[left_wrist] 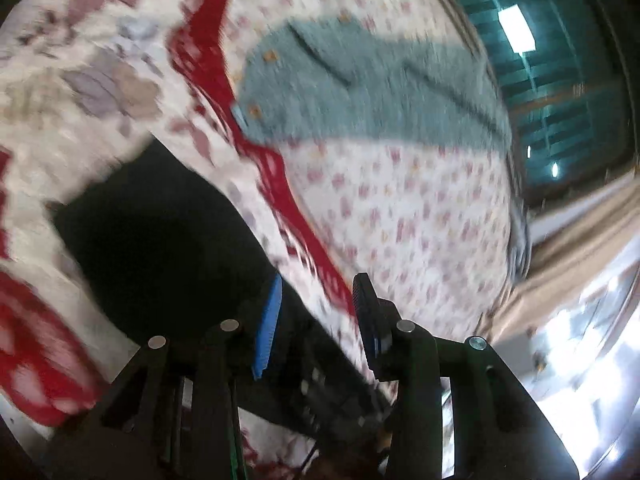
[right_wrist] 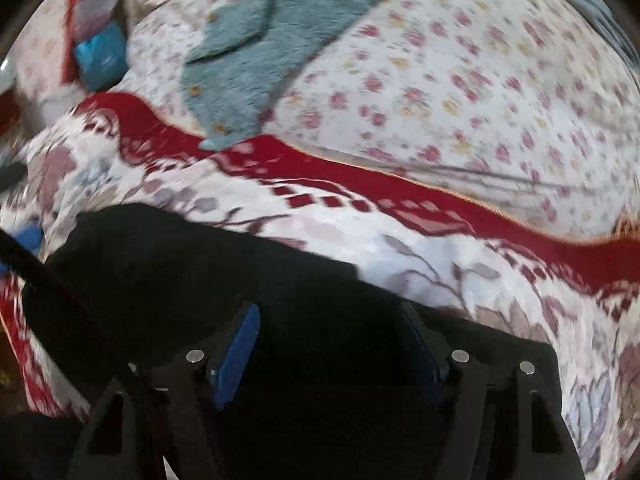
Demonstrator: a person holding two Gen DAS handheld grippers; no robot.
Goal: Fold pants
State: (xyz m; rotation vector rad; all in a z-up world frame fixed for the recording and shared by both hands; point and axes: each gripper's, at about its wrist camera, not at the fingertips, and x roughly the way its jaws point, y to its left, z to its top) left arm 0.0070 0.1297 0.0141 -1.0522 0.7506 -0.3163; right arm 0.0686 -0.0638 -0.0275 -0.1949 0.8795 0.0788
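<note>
Two grippers tilted down, fingers (right_wrist: pixel 236 356) parted, over black pants (right_wrist: pixel 192 264)

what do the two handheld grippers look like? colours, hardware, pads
Both look alike. Left gripper: black plastic linkage arms, round silver pivot pins, ribbed blue pads inside the jaws. Right gripper: same black frame, same silver pins, blue pads, the far one mostly in shadow. No cables or markings can be made out; both views are blurred. No hand or sleeve shows.
</note>
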